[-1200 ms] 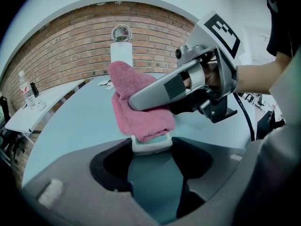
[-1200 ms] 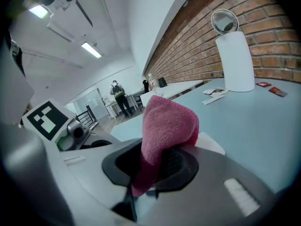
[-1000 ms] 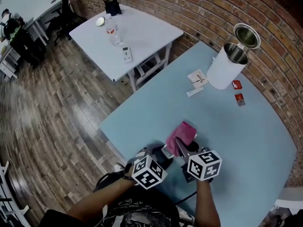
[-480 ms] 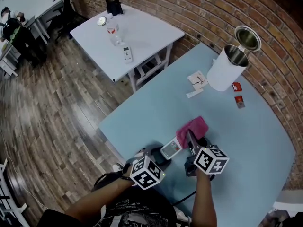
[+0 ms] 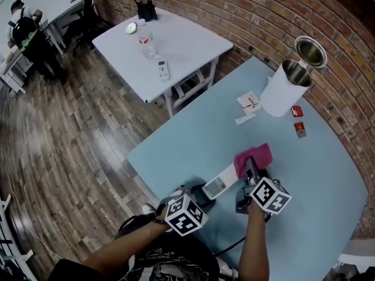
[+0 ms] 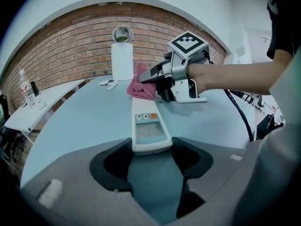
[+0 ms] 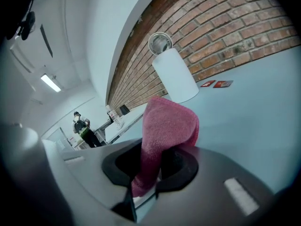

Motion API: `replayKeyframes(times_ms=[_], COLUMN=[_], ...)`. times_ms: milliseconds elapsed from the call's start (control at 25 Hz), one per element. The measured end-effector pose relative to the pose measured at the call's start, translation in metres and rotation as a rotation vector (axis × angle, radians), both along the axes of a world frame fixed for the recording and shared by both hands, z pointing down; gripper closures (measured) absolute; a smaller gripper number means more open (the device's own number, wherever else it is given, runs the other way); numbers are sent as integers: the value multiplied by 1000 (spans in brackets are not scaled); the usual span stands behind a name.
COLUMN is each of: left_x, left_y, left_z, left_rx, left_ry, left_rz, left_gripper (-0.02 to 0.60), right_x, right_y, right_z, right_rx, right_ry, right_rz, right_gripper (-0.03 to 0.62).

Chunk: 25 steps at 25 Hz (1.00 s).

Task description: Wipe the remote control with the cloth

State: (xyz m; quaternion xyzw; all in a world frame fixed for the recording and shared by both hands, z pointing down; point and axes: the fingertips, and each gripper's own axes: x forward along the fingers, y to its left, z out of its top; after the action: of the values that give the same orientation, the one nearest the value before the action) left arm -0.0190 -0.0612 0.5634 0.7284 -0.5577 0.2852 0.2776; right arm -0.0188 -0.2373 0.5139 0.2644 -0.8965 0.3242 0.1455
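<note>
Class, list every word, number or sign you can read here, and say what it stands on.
No word or number is legible.
On the remote control: two small arrows, an orange button.
On the red packets: print too small.
On the marker cubes: black-and-white squares only.

A tall white bin with its lid open stands on the blue bench, near the brick wall. Two small red packets lie just beside the bin, and white paper bits lie on its other side. Well apart, a white bench on the wooden floor holds a clear bottle.
</note>
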Motion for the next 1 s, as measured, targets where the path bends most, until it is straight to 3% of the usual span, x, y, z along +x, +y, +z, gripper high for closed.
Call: replayKeyframes(times_ms=[440, 1000], left_x=[0, 0], left_y=[0, -1], left_z=[0, 1], left_rx=[2, 7], left_ry=[-2, -1], left_rz=[-9, -6], left_gripper=[318, 318], right_x=[46, 60], right_y=[-26, 12], right_z=[-11, 1], right_rx=[87, 71], right_ry=[29, 78], right_rz=[229, 231], right_gripper=[522, 522])
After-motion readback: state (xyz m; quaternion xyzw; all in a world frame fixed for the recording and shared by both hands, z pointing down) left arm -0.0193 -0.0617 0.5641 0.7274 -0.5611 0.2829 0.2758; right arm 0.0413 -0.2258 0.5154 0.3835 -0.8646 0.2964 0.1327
